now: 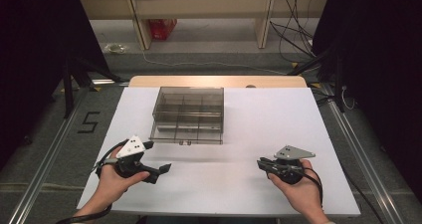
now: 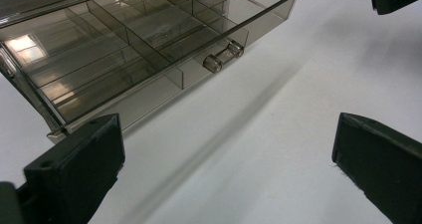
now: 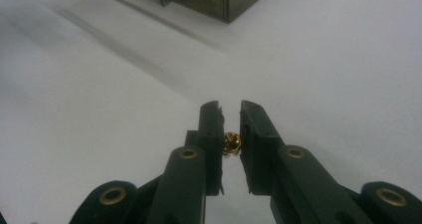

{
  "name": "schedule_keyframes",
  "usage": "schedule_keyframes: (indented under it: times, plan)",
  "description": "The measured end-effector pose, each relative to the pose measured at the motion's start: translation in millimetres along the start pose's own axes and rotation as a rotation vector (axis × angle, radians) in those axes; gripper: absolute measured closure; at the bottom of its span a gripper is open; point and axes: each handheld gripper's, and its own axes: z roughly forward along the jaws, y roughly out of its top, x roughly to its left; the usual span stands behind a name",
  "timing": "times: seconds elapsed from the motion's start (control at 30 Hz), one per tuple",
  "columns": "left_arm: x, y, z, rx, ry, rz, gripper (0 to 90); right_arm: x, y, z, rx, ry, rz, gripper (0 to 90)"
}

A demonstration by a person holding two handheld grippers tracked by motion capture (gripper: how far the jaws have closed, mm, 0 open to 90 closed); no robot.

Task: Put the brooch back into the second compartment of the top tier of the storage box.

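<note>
A small gold bead [image 3: 231,143] was pinched between the jaws of the right gripper [image 3: 230,112], at five o'clock from the smoky compartment box [image 1: 187,115]. The left gripper [image 2: 226,149] was held spread wide, at seven o'clock from that box.

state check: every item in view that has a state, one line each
drawer: pulled out of the organizer box, compartments look empty
organizer box: upright on the white table sheet
left tongs: open, nothing between the jaws
right tongs: shut on gold bead
gold bead: clamped between the right tongs' jaws, off the table
</note>
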Motion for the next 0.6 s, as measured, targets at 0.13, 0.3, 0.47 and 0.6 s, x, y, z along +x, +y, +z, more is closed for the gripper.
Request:
schedule_keyframes:
  times: [0.13, 0.3, 0.47, 0.6]
  plan:
    - [0.1, 0.0, 0.6, -0.001, -0.001, 0.000, 0.0, 0.4, 2.2, -1.3, -0.022, 0.009, -0.001, 80.7]
    - [-0.1, 0.4, 1.3, 0.000, -0.004, 0.002, 0.0, 2.4, 5.6, -1.1, -0.045, 0.017, -0.009, 80.7]
    - [0.1, 0.1, 1.9, 0.002, -0.012, -0.004, 0.0, 4.5, 10.5, 1.2, -0.057, 0.030, -0.017, 80.7]
    - [0.2, 0.1, 1.6, 0.001, -0.011, -0.002, 0.0, 5.9, 14.9, 1.8, -0.074, 0.029, -0.017, 80.7]
